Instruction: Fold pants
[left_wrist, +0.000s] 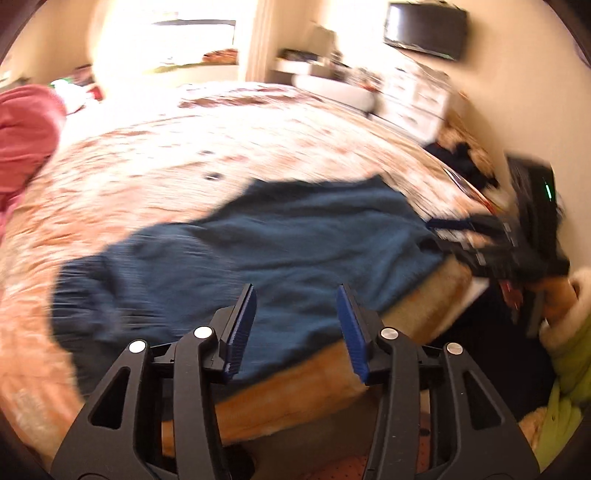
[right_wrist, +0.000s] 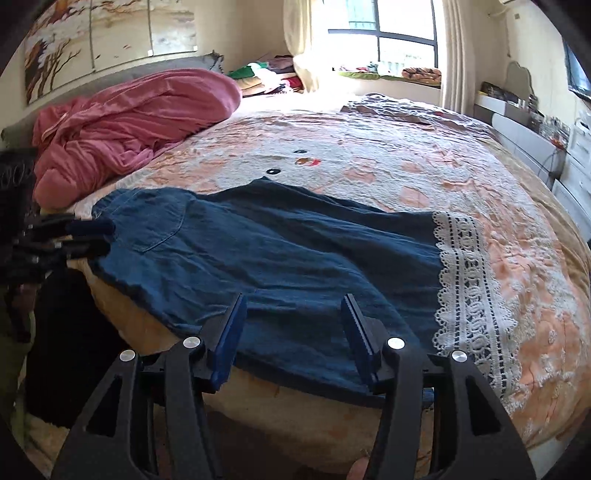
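Observation:
Dark blue pants (right_wrist: 288, 254) with white lace hems (right_wrist: 469, 280) lie spread across the near edge of the bed, waistband to the left, hems to the right. They also show, blurred, in the left wrist view (left_wrist: 266, 251). My right gripper (right_wrist: 293, 314) is open and empty, hovering over the near edge of the pants. My left gripper (left_wrist: 297, 306) is open and empty above the pants' near edge; in the right wrist view it appears at the far left (right_wrist: 92, 236), by the waistband. The other gripper appears at the right of the left wrist view (left_wrist: 443, 229).
The bed has a pink and white patterned cover (right_wrist: 406, 155). A pink quilt (right_wrist: 129, 122) is heaped at the headboard end. Folded clothes (right_wrist: 266, 77) lie by the window. White drawers (left_wrist: 417, 96) and a wall television (left_wrist: 424, 29) stand beyond the bed.

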